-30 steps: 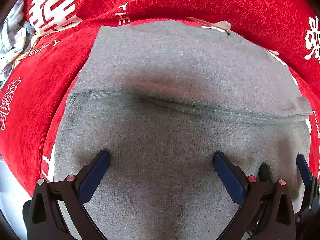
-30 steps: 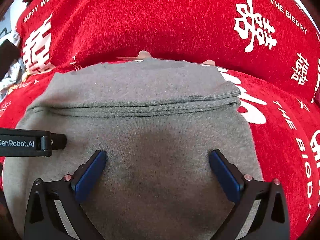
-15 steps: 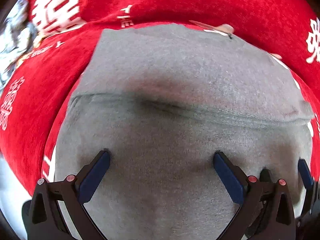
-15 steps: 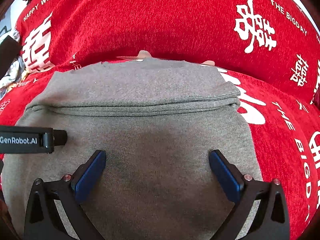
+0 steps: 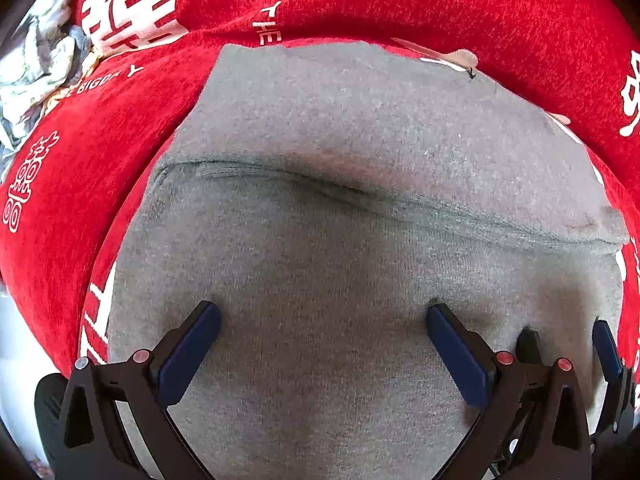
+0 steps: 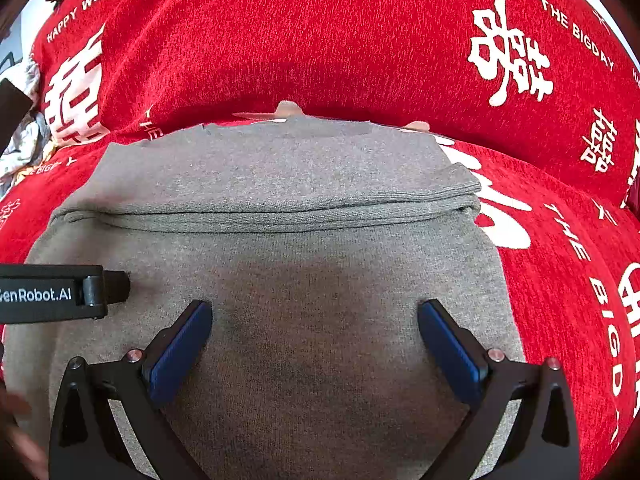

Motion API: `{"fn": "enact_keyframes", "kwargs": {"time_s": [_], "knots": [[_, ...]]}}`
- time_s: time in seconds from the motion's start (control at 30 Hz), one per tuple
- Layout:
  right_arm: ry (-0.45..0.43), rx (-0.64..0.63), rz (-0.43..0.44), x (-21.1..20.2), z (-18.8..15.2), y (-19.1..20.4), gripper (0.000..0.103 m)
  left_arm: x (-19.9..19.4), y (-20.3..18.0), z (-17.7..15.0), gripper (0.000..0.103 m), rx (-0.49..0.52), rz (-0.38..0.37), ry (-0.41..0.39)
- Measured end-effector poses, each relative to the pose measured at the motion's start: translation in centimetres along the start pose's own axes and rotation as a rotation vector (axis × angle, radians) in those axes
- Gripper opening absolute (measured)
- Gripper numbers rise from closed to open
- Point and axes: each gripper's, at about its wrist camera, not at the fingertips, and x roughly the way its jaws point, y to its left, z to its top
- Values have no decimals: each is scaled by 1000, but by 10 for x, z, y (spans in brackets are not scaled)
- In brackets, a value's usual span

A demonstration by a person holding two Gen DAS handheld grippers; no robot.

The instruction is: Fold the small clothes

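A grey knit garment (image 5: 340, 220) lies folded flat on a red cloth with white characters (image 5: 80, 168). A folded edge runs across it. It also shows in the right wrist view (image 6: 320, 240), with its ribbed fold edge (image 6: 280, 218) across the middle. My left gripper (image 5: 322, 314) is open, fingers spread just over the near part of the garment. My right gripper (image 6: 314, 314) is open over the same garment, to the right of the left one. The left gripper's body (image 6: 52, 294) shows at the left of the right wrist view.
The red cloth (image 6: 360, 40) rises in a fold behind the garment. A crumpled pale patterned cloth (image 5: 36, 64) lies at the far left. The right gripper's fingers (image 5: 606, 348) show at the right edge of the left wrist view.
The left wrist view has shifted slightly, so the garment and crumpled cloth sit a bit more to the right. The right gripper has hardly moved. Both stay open.
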Motion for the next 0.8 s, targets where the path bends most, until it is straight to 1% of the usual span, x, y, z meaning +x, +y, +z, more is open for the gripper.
{"fn": "enact_keyframes", "kwargs": {"time_s": [0.07, 0.13, 0.2, 0.27, 0.33, 0.43, 0.53, 0.57, 0.63, 0.73, 0.8], "knots": [[0, 0, 0, 0, 0, 0, 103, 0, -1, -1, 103, 20, -3, -8], [0, 0, 0, 0, 0, 0, 103, -2, 1, -4, 103, 50, -31, -27], [0, 0, 0, 0, 0, 0, 103, -2, 2, -7, 103, 66, -38, -61], [1, -1, -1, 0, 0, 1, 103, -2, -1, -7, 103, 119, -38, -84], [0, 1, 0, 0, 0, 0, 103, -2, 3, -8, 103, 153, -76, -104], [0, -2, -2, 0, 0, 1, 103, -2, 7, -8, 103, 194, -106, -140], [-1, -1, -2, -1, 0, 0, 103, -5, 10, -8, 103, 201, -122, -122], [-1, 0, 0, -1, 0, -1, 103, -8, 16, -11, 103, 193, -141, -107], [-2, 2, 1, 0, 0, -2, 103, -13, 27, -21, 103, 196, -157, -102], [-2, 2, 0, 0, 0, -1, 103, -17, 44, -45, 103, 225, -140, -111], [6, -2, -3, 1, 1, 0, 103, -21, 50, -59, 103, 237, -154, -130]]}}
